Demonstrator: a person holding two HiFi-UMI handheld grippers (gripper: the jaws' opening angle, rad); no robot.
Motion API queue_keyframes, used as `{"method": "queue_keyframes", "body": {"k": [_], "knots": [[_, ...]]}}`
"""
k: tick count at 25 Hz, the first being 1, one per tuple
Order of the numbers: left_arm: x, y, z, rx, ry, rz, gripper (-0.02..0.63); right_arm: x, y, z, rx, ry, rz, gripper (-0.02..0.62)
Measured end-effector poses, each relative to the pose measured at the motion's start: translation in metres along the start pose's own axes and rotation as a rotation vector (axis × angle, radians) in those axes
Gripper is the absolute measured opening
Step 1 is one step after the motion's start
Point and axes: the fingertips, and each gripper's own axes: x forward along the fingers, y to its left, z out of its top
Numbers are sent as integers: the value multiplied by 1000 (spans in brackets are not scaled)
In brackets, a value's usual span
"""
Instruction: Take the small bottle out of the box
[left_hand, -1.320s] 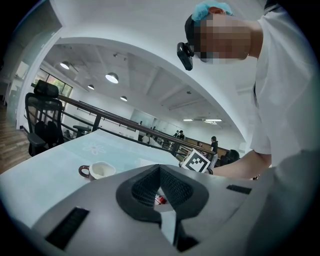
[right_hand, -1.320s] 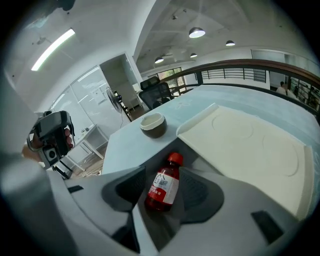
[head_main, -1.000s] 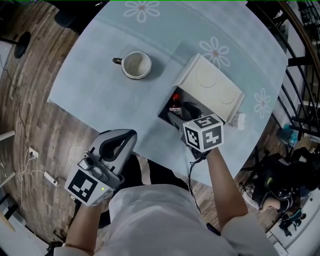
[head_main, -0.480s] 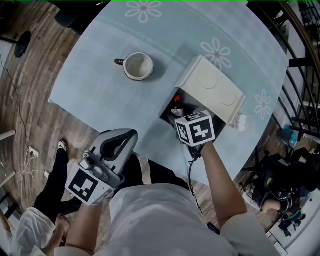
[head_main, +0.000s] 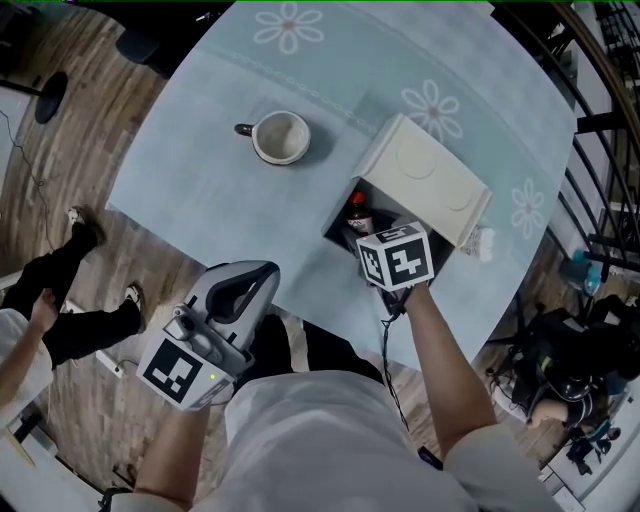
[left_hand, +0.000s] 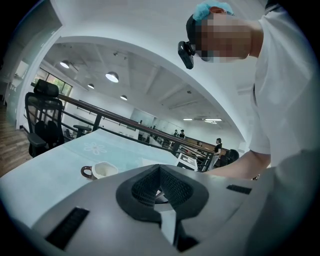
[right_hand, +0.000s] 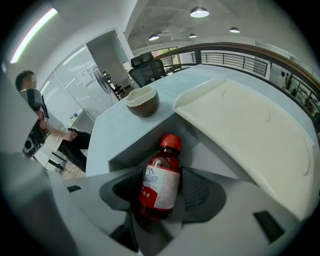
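Jaws of right gripper (right_hand: 161, 196) spread round small bottle (right_hand: 161, 180), just closing, not pinching yet. Best squeeze mid-label, then draw clear of box (right_hand: 240, 125). Left gripper (left_hand: 159, 187) jaws together.

Looks along the right gripper (right_hand: 161, 194), jaws wide but just closing, either side of a red-capped small bottle (right_hand: 160, 180) inside the open white box (right_hand: 240, 127). Beyond, a cup (right_hand: 142, 102) on a pale-blue table (right_hand: 116, 134).

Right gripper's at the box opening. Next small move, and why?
Likely close the right gripper fully on the small bottle: its jaws have just been closing, the bottle sits between them in the box, but a gap shows beside one pad.
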Motion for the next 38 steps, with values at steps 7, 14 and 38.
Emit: {"method": "queue_keyframes", "body": {"k": [7, 14, 38], "knots": [[-9, -10, 9, 28, -6, -1, 6, -20, -2, 3, 6, -64, -6, 249], [-19, -27, 19, 62, -14, -9, 6, -51, 9, 11, 4, -151, 6, 245], [-59, -87, 69, 205, -73, -114, 6, -191, 79, 27, 22, -471, 18, 241]]}}
